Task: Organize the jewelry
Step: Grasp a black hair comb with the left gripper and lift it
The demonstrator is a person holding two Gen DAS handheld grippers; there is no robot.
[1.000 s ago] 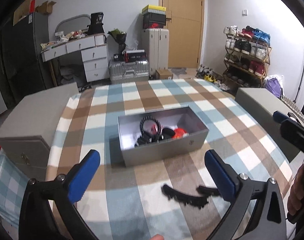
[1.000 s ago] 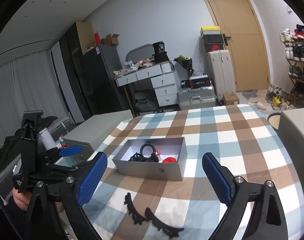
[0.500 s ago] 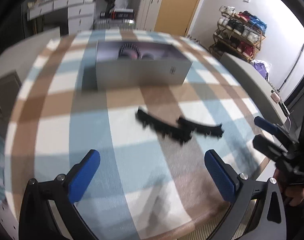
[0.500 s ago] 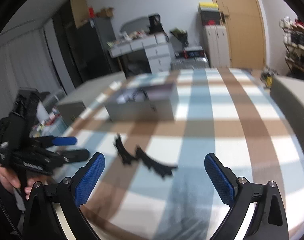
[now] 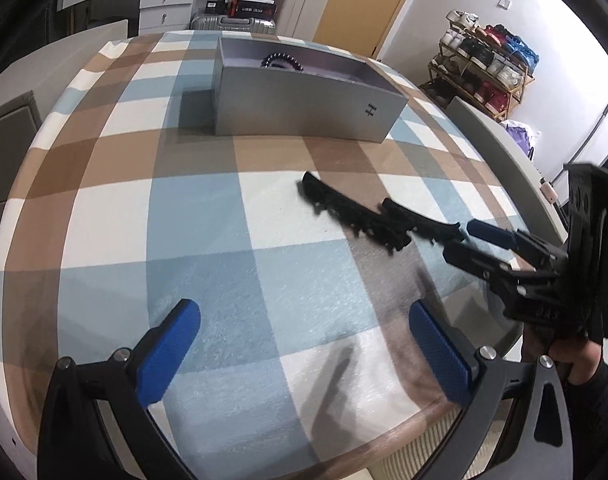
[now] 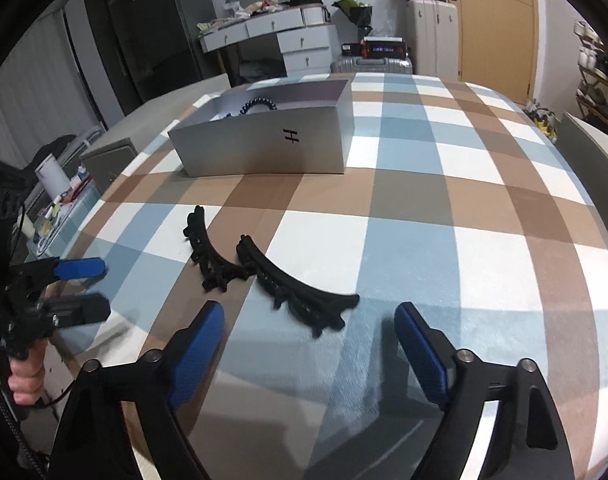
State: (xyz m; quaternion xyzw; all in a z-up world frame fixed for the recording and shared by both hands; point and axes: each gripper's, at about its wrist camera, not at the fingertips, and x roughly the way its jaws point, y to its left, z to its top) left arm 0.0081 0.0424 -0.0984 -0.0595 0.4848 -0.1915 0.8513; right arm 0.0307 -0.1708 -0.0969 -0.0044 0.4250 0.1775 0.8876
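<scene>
Two black curved toothed hair clips lie end to end on the checked cloth, one (image 5: 352, 216) (image 6: 207, 252) toward the box, the other (image 5: 420, 220) (image 6: 295, 288) nearer the table's edge. My right gripper (image 6: 310, 344) (image 5: 468, 244) tilts down at the nearer clip. Its jaws are closing, and the clip's end lies just between the fingertips (image 6: 408, 320) untouched. My left gripper (image 5: 304, 344) (image 6: 91, 288) hangs open over bare cloth, short of both clips. Behind them a grey open box (image 5: 304, 108) (image 6: 263, 148) holds a dark bead bracelet (image 5: 281, 60) (image 6: 257, 104).
The checked cloth (image 5: 223, 240) covers a round table whose edge runs close under both grippers. Grey chair backs (image 5: 500, 148) (image 6: 588, 156) stand beside it. Drawers, suitcases and a shoe rack (image 5: 488, 56) line the far walls.
Both grippers have sunk and tipped down toward the table, so the clips loom larger and closer. The right gripper's jaws stand narrower than before.
</scene>
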